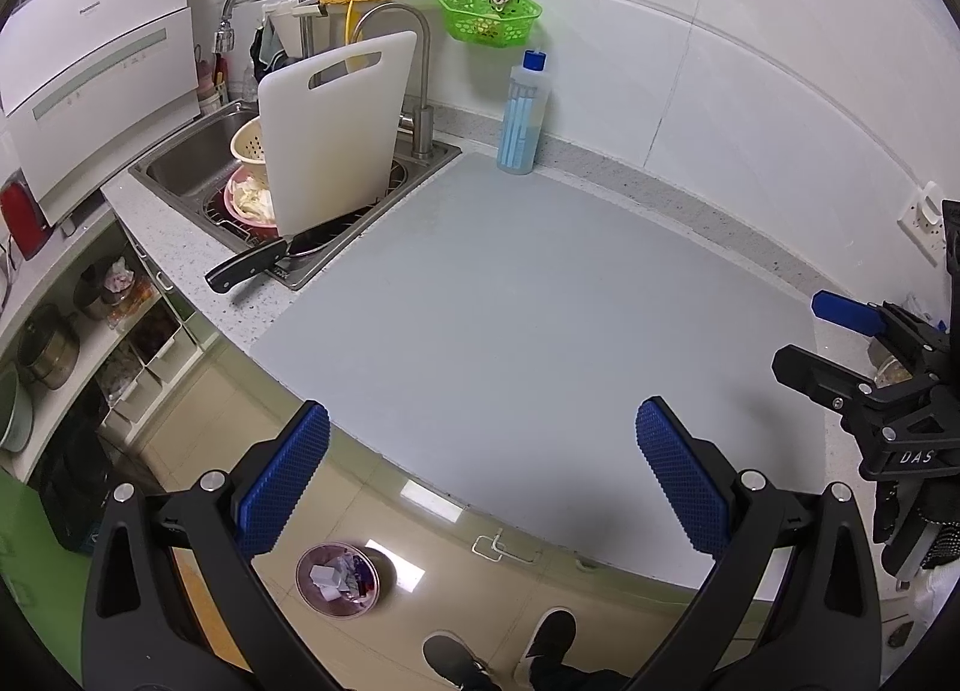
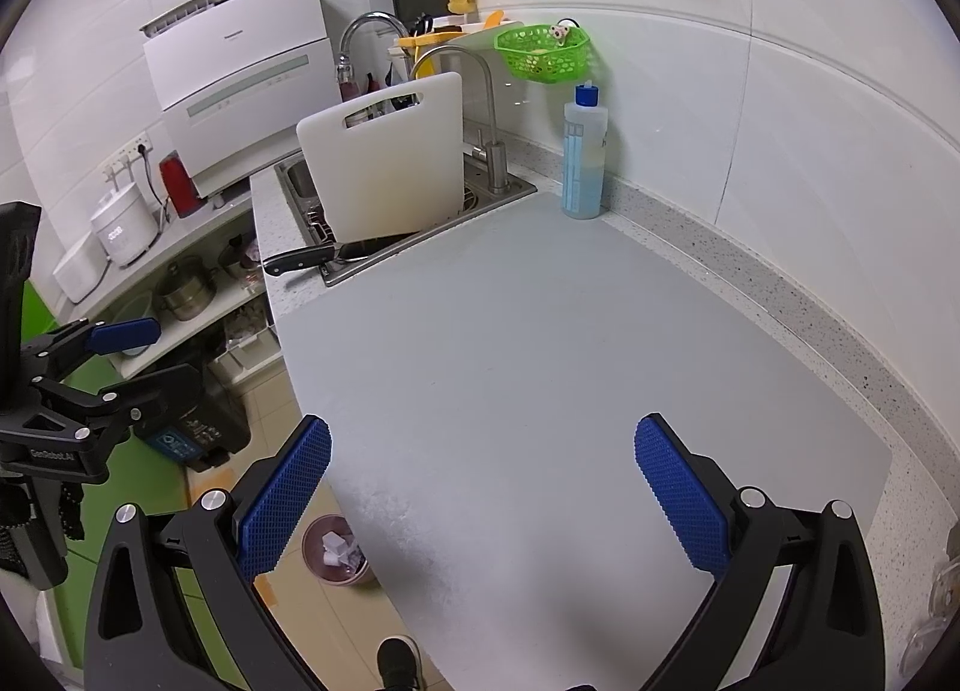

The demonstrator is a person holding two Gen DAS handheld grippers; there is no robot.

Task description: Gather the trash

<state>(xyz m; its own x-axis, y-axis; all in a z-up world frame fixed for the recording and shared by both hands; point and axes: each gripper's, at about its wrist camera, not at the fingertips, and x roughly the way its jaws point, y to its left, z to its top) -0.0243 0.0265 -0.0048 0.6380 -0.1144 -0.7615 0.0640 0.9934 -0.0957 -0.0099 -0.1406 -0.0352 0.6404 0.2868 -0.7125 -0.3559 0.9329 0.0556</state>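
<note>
The left gripper (image 1: 483,475) hangs over the front edge of the grey mat (image 1: 528,295), its blue pads (image 1: 282,481) spread wide with nothing between them. The trash bin (image 1: 339,580) stands on the floor below that edge, under the left finger and well apart from it, with crumpled white paper and dark scraps inside. The person's shoes (image 1: 498,661) stand on the tiles to the right of the bin.

The right gripper (image 2: 483,487) hovers above the mat's near part, its jaws equally wide apart and empty, touching nothing. From this camera the bin shows just past the mat's left edge, beside the left finger's pad.

Farther along the mat's left side lies the sink (image 1: 198,163), where a white cutting board (image 1: 333,133) leans upright and a black-handled knife (image 1: 252,265) sticks out over the rim. At the mat's far corner stands a clear bottle (image 1: 522,115) with a blue cap, and above it a green basket (image 1: 489,16) hangs on the wall.
</note>
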